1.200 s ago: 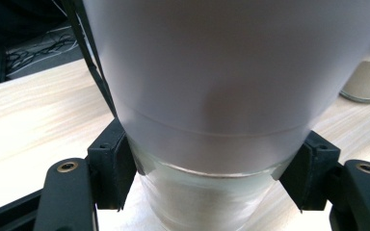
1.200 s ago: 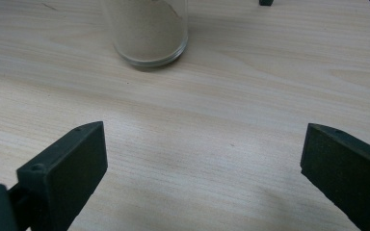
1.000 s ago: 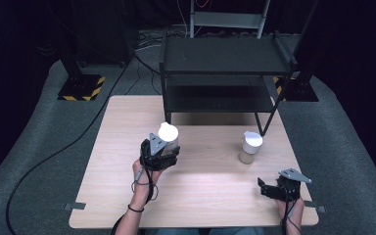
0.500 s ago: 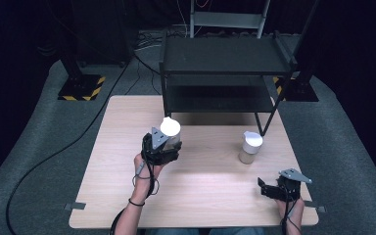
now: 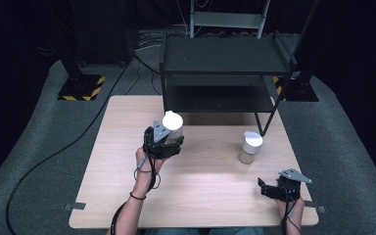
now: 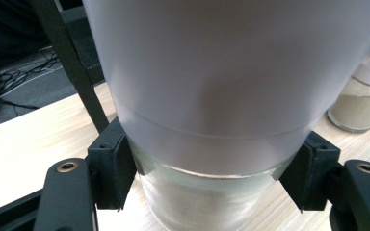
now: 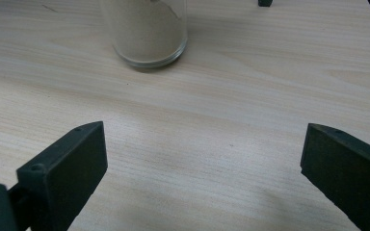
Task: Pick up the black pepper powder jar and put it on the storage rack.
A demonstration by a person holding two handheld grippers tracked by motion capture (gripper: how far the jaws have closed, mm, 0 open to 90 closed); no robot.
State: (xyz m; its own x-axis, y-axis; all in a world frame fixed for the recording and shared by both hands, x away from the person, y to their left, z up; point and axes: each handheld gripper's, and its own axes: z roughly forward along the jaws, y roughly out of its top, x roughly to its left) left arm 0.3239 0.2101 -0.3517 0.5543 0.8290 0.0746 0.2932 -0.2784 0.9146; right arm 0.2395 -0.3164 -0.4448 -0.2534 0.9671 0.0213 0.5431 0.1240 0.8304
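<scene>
- Left gripper (image 5: 169,139) is clamped on the white-lidded jar (image 5: 173,125), pads pinching just under its lid.
- Right gripper (image 5: 269,188) has jaws wide apart over bare table (image 5: 215,186), holding nothing.

Clear glass jar (image 6: 207,202) with white lid (image 5: 172,119), upright, clamped between the left gripper's (image 5: 164,143) 2 jaws just under the lid's rim, clear of the table. Contents not discernible. Lid closed on top.

Left gripper (image 5: 169,139) raised above table (image 5: 200,205) centre-left, jaws clamped, forearm stretching from near edge. Right gripper (image 5: 274,188) low at near right corner, jaws spread wide.
</scene>
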